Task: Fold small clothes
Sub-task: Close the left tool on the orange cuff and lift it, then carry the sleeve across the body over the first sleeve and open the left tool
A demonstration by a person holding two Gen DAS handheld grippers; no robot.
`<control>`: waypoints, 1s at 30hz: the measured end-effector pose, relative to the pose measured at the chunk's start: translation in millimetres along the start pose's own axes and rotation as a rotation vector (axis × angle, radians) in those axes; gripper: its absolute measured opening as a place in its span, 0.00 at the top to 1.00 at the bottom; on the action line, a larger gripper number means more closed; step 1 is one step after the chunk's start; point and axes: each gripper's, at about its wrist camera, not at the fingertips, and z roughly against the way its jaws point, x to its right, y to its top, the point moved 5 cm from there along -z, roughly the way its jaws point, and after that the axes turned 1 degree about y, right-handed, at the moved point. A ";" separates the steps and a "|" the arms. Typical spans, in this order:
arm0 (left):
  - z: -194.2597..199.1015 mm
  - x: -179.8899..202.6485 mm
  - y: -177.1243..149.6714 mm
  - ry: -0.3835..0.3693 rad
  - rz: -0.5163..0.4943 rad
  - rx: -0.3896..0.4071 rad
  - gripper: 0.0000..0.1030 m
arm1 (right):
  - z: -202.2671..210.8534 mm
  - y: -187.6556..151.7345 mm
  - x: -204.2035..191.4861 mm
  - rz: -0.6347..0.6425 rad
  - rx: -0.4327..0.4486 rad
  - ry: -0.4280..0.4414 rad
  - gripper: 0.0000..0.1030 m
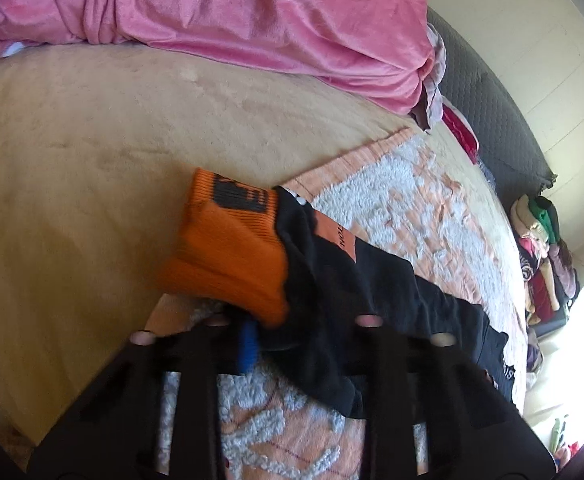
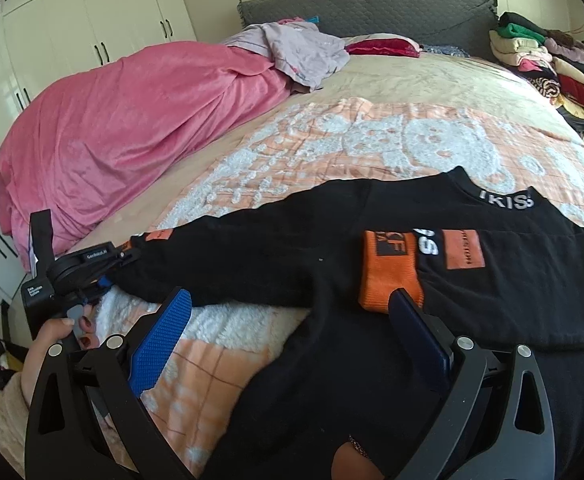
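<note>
**Left gripper clamped on a sleeve cuff, right gripper open over the sweater**

Left gripper (image 1: 252,334), blurred in its own view, is closed on the orange cuff (image 1: 232,252) of a black sweater (image 2: 371,248); a blue pad (image 1: 248,344) shows at the cuff's lower edge. From there the sleeve runs away to the right, toward the sweater's body.

Right gripper (image 2: 292,312) stands open, its textured blue pads (image 2: 160,340) wide apart, gripping nothing. Just ahead of its right finger lies the other orange ribbed cuff (image 2: 389,268), folded across the chest. The sweater lies flat, knit, with orange patches and white lettering at the collar.

Beneath it spreads a peach blanket (image 2: 331,136) with fluffy white patterning. Farther left, a pink plush blanket (image 2: 112,128) is heaped.
</note>
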 end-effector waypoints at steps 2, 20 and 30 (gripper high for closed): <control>1.5 3.1 0.3 -0.021 -0.007 0.005 0.89 | -1.8 -0.9 0.5 -0.008 -0.001 0.003 0.05; 46.6 92.9 -40.1 -0.228 -0.282 0.111 0.91 | 21.8 -28.2 57.8 -0.150 0.032 -0.072 0.05; 57.5 139.1 -68.6 -0.311 -0.437 0.106 0.91 | 43.8 -42.4 94.1 -0.179 0.046 -0.200 0.05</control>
